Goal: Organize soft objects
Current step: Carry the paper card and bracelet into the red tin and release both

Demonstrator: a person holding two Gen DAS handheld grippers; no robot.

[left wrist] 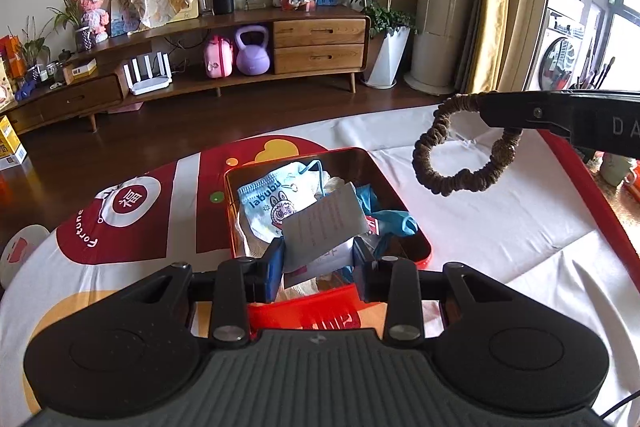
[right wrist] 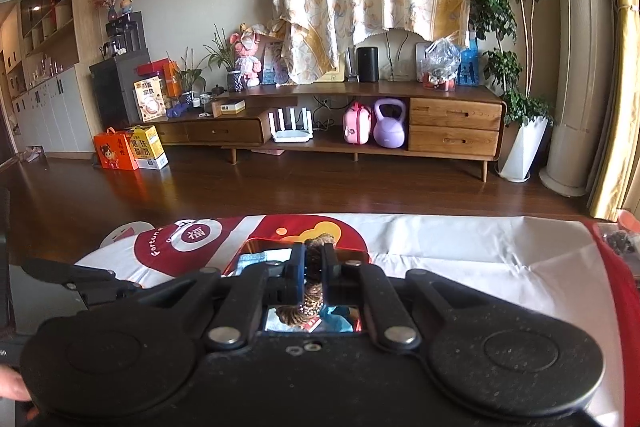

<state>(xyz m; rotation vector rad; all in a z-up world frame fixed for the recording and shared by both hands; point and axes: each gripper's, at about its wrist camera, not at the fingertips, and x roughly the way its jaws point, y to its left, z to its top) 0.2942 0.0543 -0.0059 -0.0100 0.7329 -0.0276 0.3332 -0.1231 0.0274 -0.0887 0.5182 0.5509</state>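
An open red tin box (left wrist: 343, 151) sits on the printed tablecloth and holds a light-blue face mask (left wrist: 276, 199), a blue glove (left wrist: 394, 221) and other soft bits. Over the box's near side, my left gripper (left wrist: 319, 263) is shut on a grey printed packet (left wrist: 322, 223) that stands up between its blue pads. My right gripper (left wrist: 486, 111) reaches in from the right, shut on a brown scrunchie (left wrist: 460, 179) that hangs above the cloth to the right of the box. In the right wrist view the scrunchie (right wrist: 316, 301) is pinched between the right gripper (right wrist: 315, 259) fingers, with the red box (right wrist: 256, 242) below.
The tablecloth (left wrist: 500, 227) is white with red and yellow prints. Small items lie at the table's right edge (right wrist: 620, 241). Beyond the table are dark wood floor, a long wooden cabinet (right wrist: 452, 125) and a potted plant (right wrist: 524, 143).
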